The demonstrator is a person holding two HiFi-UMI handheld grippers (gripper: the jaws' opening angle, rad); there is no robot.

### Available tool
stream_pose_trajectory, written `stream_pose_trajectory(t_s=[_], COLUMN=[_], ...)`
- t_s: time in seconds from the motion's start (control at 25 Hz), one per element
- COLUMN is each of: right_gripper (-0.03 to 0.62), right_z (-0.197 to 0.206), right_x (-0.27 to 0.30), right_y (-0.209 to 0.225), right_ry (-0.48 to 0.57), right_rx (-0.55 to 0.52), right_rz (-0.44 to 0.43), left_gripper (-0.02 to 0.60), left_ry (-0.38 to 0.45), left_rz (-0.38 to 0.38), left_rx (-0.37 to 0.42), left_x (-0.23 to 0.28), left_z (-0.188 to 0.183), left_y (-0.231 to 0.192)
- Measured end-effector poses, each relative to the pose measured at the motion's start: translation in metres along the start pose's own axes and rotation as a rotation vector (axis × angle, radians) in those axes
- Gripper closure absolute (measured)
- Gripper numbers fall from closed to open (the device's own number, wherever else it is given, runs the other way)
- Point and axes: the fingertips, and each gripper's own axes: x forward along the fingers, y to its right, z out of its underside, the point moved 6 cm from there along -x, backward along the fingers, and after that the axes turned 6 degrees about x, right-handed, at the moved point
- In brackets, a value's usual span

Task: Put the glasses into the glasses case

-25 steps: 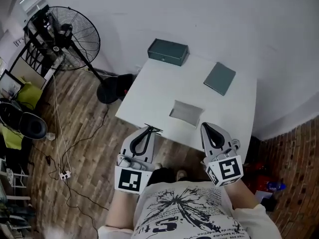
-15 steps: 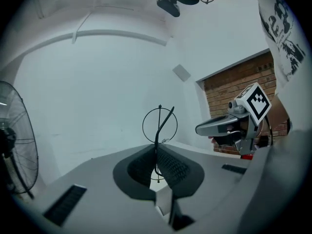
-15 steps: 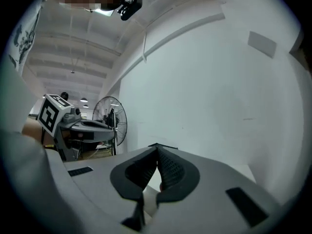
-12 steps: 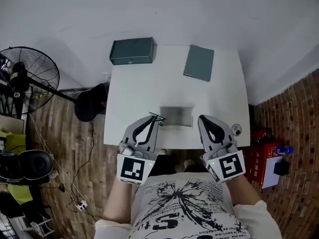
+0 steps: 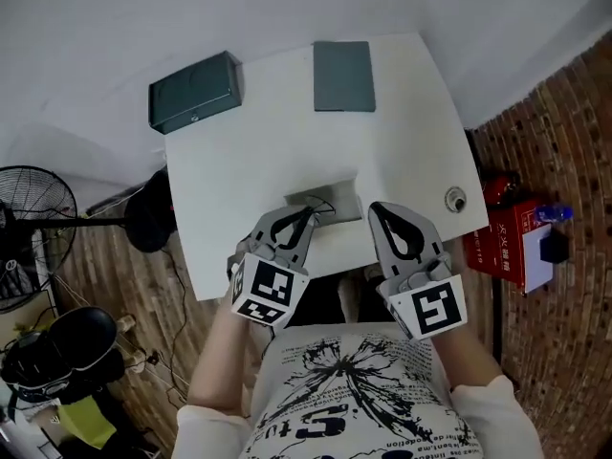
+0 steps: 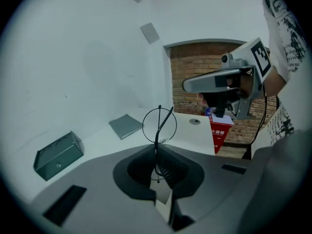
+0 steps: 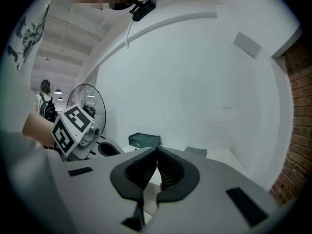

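Note:
Thin black wire-framed glasses [image 5: 319, 203] [image 6: 156, 130] stick out of my left gripper [image 5: 309, 215] [image 6: 157, 149], which is shut on them. They hang over a small grey pad [image 5: 340, 199] at the front of the white table [image 5: 249, 161]. My right gripper [image 5: 375, 210] [image 7: 157, 152] is shut with nothing in it, just right of the pad at the table's front edge. A dark green box with a small clasp [image 5: 194, 92] [image 6: 57, 155] [image 7: 144, 140] stands at the far left corner. A flat grey-green case [image 5: 343, 76] [image 6: 126, 126] lies at the far middle.
A small round fitting [image 5: 456, 199] [image 6: 195, 122] sits near the table's right edge. A red box [image 5: 507, 242] stands on the brick floor to the right. A standing fan [image 5: 29, 228] and cables are on the wooden floor to the left. White walls close off the far side.
Both grippers have come forward from below the table's edge to over its front. The left one, still holding the glasses, has dropped over the grey pad. The head view has swung round.

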Motion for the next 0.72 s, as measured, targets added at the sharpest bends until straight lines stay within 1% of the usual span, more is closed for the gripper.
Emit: stream_pose_trajectory(t_s=[0.08,0.12,0.28,0.48,0.72], right_gripper=[0.579,0.579,0.579,0.579,0.579], right_z=[0.016,0.021,0.024,0.034,0.049], right_x=[-0.004,-0.006,-0.001,0.008,0.002], right_y=[0.003,0.005,0.009,0.014,0.02], right_ry=[-0.064,-0.076,-0.063,-0.099,-0.123], right_rx=[-0.017,-0.02,0.01,0.004,0.023], right_rz=[0.01,0.017,0.058,0.085,0.113], left_gripper=[0.563,0.563,0.563,0.563,0.563], left_ry=[-0.035,-0.049,-0.104,-0.168,-0.266], left_rz=[0.049,0.068,0.134,0.201,0.293], left_rx=[0.024,0.034,0.068,0.106,0.214], left_x=[0.016,0.023,0.047,0.072,0.096], left_z=[0.007,0.01,0.023,0.04,0.052], left_y=[0.002,0.003,-0.001,-0.01,0.004])
